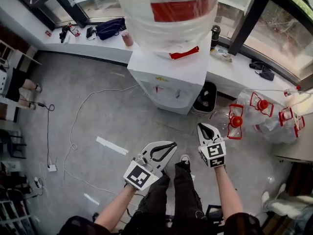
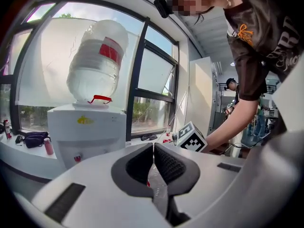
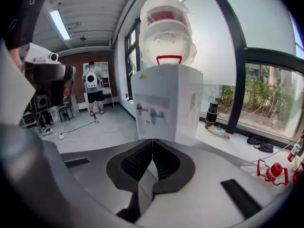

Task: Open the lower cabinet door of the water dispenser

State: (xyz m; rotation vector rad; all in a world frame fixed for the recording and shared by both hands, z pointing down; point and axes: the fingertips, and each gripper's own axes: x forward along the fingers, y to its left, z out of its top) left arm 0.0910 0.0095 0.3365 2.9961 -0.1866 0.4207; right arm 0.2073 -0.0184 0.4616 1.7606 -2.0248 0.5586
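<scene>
The white water dispenser [image 1: 168, 77] stands by the window sill with a large clear bottle [image 1: 166, 9] on top; its taps face me. Only its upper front shows; I cannot make out the lower cabinet door in any view. My left gripper [image 1: 172, 146] hangs over the floor in front of the dispenser, shut and empty. My right gripper [image 1: 201, 126] is beside it, a little nearer the dispenser, also shut with nothing between its fingers. In the left gripper view the dispenser [image 2: 86, 132] is to the left beyond the shut jaws [image 2: 153, 145]. The right gripper view has the dispenser [image 3: 166, 103] straight ahead of its shut jaws [image 3: 152, 140].
A black bin [image 1: 205, 98] stands right of the dispenser. Several empty bottles with red caps [image 1: 259, 111] lie on the floor at the right. A white cable [image 1: 73, 131] and power strip trail across the grey floor. A black bag [image 1: 110, 27] sits on the sill.
</scene>
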